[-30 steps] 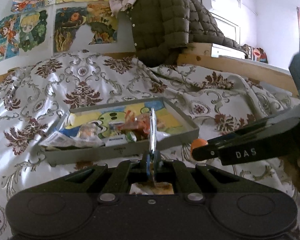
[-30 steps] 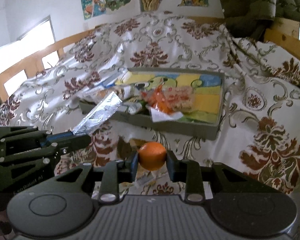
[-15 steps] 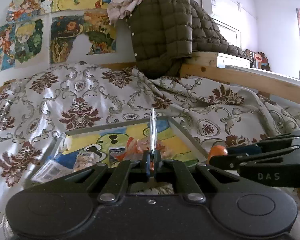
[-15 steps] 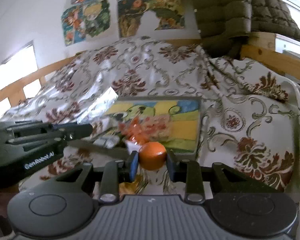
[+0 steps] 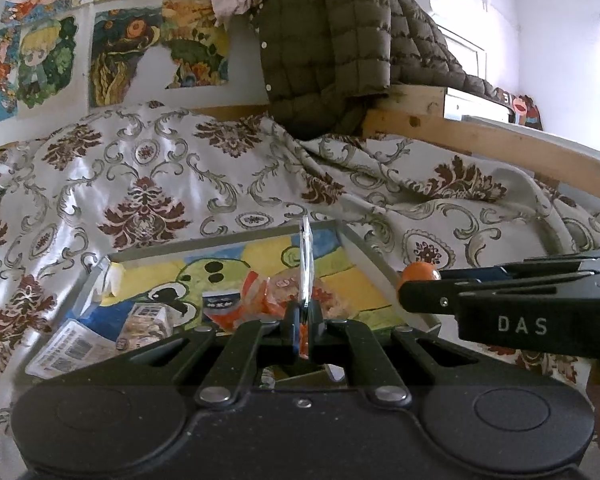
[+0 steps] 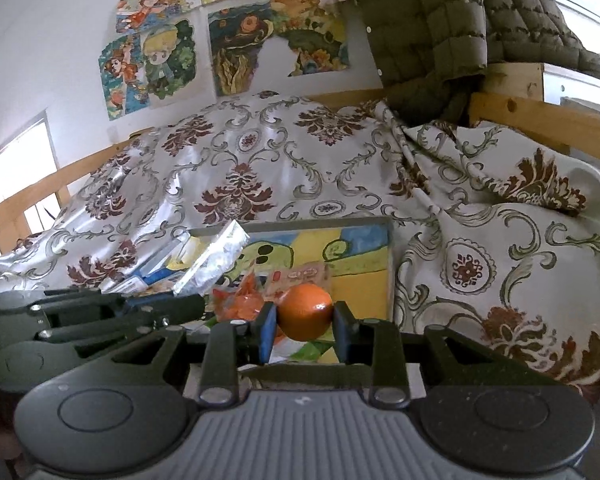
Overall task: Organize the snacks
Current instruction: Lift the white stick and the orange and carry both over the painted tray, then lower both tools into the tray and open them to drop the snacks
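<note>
Pinching a silver packet (image 5: 306, 264) edge-up over the tray (image 5: 364, 248), the left gripper (image 5: 305, 322) is clamped thin, while the right gripper (image 6: 303, 328) squeezes an orange (image 6: 305, 312) above the tray's near edge on the quilt (image 6: 260, 168).
</note>
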